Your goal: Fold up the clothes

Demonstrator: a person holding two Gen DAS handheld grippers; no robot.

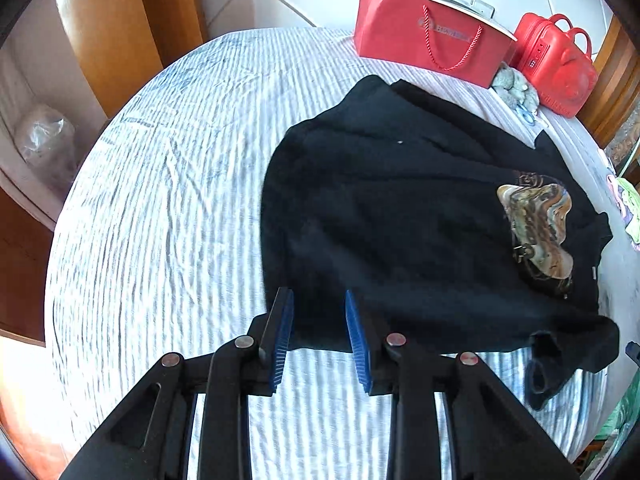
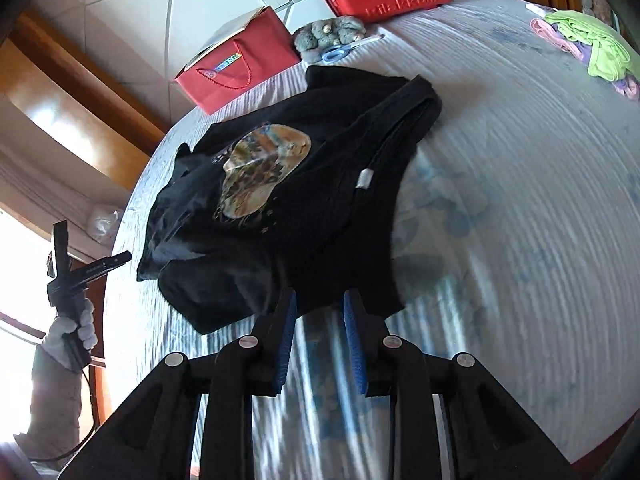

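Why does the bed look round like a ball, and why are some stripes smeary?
Left wrist view: the fisheye lens bulges the striped bed and white glare washes out the lower left. Right wrist view: the same bulge; stripes beside the right claw smear with motion blur, while the black T-shirt stays fairly sharp.

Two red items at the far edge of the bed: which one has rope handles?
The red paper gift bag, with twisted cord handles, stands left of the red hard plastic case, which has moulded rigid handles and a bear face.

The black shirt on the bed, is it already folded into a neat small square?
No, the black shirt lies spread out and rumpled on the striped bed, printed picture showing.
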